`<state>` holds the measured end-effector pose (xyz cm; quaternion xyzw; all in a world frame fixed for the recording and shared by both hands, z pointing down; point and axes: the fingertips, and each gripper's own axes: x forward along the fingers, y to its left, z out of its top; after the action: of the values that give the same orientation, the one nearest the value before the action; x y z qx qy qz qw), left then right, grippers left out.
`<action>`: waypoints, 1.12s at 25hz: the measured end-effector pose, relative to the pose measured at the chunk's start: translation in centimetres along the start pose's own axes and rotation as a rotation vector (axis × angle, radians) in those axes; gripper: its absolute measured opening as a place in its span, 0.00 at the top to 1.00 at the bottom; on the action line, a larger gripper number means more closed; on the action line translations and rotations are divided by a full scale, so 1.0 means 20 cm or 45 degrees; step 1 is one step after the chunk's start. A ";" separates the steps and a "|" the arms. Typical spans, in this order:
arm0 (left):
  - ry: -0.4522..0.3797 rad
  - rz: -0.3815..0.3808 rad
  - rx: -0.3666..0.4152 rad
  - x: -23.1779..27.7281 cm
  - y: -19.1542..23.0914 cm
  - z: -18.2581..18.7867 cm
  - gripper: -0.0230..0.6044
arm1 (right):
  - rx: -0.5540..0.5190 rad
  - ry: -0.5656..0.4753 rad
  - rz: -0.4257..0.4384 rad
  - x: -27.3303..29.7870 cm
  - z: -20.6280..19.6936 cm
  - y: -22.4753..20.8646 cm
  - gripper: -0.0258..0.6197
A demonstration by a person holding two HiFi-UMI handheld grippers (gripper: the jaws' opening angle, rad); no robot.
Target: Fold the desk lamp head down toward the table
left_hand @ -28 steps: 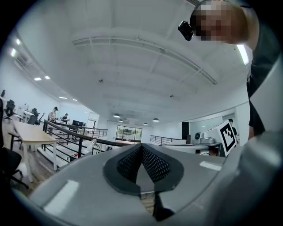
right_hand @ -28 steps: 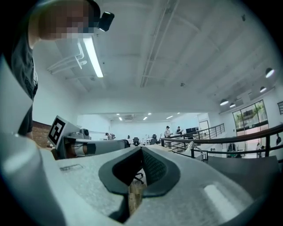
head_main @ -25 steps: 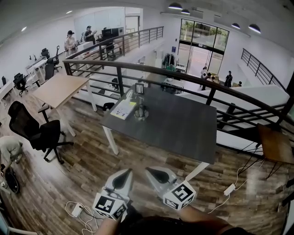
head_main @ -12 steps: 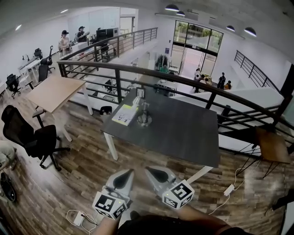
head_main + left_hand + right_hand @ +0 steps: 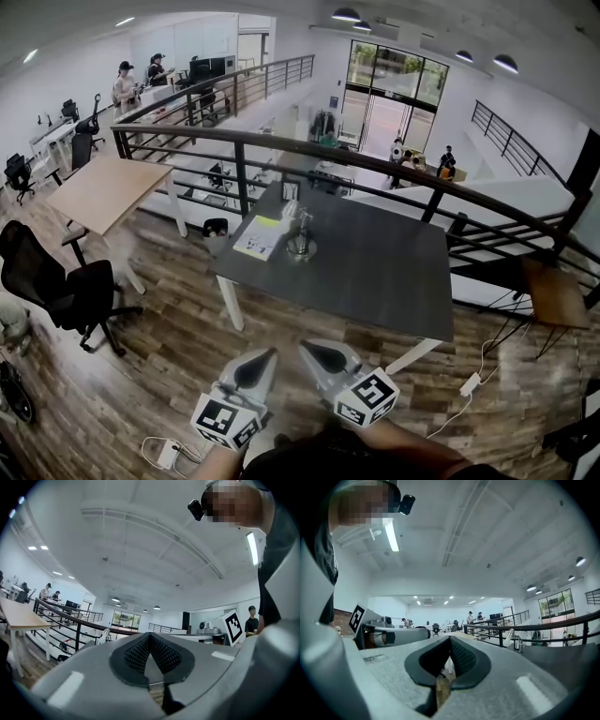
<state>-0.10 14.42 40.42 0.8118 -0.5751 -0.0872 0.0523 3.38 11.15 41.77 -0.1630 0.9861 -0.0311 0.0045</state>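
Observation:
A small silvery desk lamp [image 5: 301,234] stands on the far left part of a dark grey table [image 5: 375,272], its arm upright. Both grippers hang low in the head view, well short of the table's near edge, over the wooden floor. The left gripper [image 5: 265,356] is shut with nothing in it. The right gripper [image 5: 309,351] beside it is also shut and empty. In the left gripper view the lamp [image 5: 106,632] shows small and far, left of the shut left gripper [image 5: 150,638]. In the right gripper view the lamp [image 5: 510,633] shows small and far, right of the shut right gripper [image 5: 449,641].
A yellow-and-white sheet [image 5: 258,237] lies next to the lamp. A dark railing [image 5: 375,164] runs behind the table. A wooden table [image 5: 98,187] and a black office chair [image 5: 56,281] stand at the left. Power strips with cables lie on the floor [image 5: 169,453].
The dark table and lamp have come nearer and shifted slightly right in the head view. Both grippers keep the same shut pose side by side.

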 end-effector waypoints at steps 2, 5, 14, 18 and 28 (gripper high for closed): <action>-0.003 0.000 -0.003 -0.01 0.04 0.00 0.96 | 0.006 0.004 -0.002 0.04 -0.01 0.00 0.96; -0.013 0.009 0.010 -0.01 0.10 0.00 0.96 | 0.011 0.001 0.001 0.09 -0.01 0.00 0.96; -0.005 0.059 0.015 0.06 0.27 0.03 0.96 | 0.033 -0.025 0.020 0.24 -0.01 -0.10 0.96; 0.009 0.067 0.012 0.14 0.33 0.02 0.96 | 0.046 -0.020 0.026 0.31 -0.02 -0.20 0.96; 0.034 0.092 0.004 0.46 0.50 0.00 0.96 | 0.071 -0.013 0.053 0.48 -0.03 -0.53 0.96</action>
<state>-6.42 2.41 41.54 0.7917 -0.6033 -0.0733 0.0618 -2.33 -1.91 43.02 -0.1426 0.9880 -0.0576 0.0146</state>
